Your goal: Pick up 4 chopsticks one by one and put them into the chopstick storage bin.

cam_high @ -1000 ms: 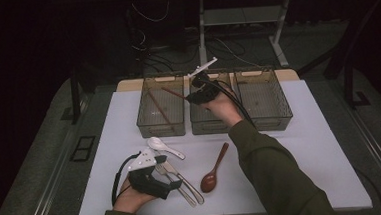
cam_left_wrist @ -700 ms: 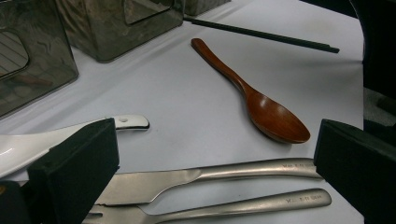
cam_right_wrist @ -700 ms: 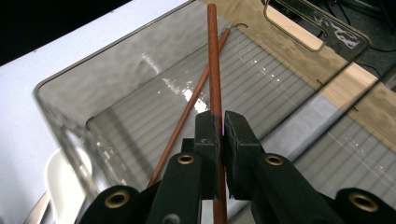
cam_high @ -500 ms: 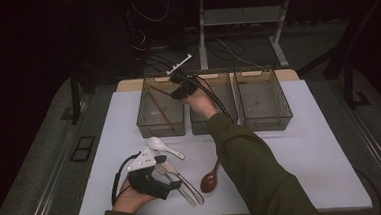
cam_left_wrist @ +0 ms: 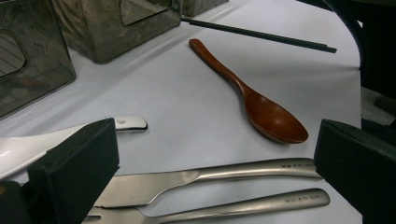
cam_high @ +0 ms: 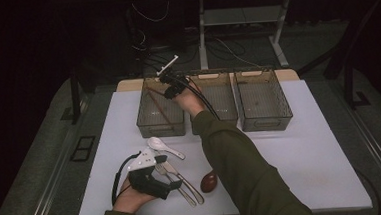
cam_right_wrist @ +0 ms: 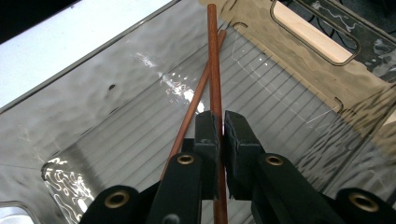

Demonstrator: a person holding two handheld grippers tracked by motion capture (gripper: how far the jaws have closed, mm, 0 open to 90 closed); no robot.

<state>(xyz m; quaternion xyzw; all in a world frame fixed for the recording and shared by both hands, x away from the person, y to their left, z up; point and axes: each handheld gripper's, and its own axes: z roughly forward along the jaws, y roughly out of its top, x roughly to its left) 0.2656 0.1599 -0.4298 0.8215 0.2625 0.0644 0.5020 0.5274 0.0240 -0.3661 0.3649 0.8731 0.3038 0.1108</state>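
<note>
While the right gripper [cam_high: 169, 83] reaches over the far edge of the left bin [cam_high: 159, 109] in the high view, its arm stretches forward across the white surface [cam_high: 311, 150], and the left gripper [cam_high: 155, 182] rests low near the front edge, its fingers lying over a metal knife [cam_high: 185, 180] and fork [cam_high: 175, 183]; a white spoon [cam_high: 163, 146] lies just beyond those fingers, a brown wooden spoon [cam_high: 209, 182] just to their right, and two more bins, the middle bin [cam_high: 220, 98] and the right bin [cam_high: 263, 100], stand side by side past them. In the left gripper view the fingers [cam_left_wrist: 74, 163] stand wide apart with nothing between them but the surface; the knife [cam_left_wrist: 210, 175] and fork [cam_left_wrist: 233, 207] handles run across the gap close in front, the wooden spoon [cam_left_wrist: 261, 105] lies farther ahead with its bowl toward the right finger, the white spoon [cam_left_wrist: 28, 144] passes behind the left finger, and a dark chopstick [cam_left_wrist: 261, 33] lies far ahead near the bins. In the right gripper view the fingers [cam_right_wrist: 208, 130] are pinched closed on a reddish-brown chopstick [cam_right_wrist: 212, 60] that runs straight ahead from between them into the left bin, while a second chopstick [cam_right_wrist: 196, 100] lies slanted just left of it, crossing beneath it toward the far wall
</note>
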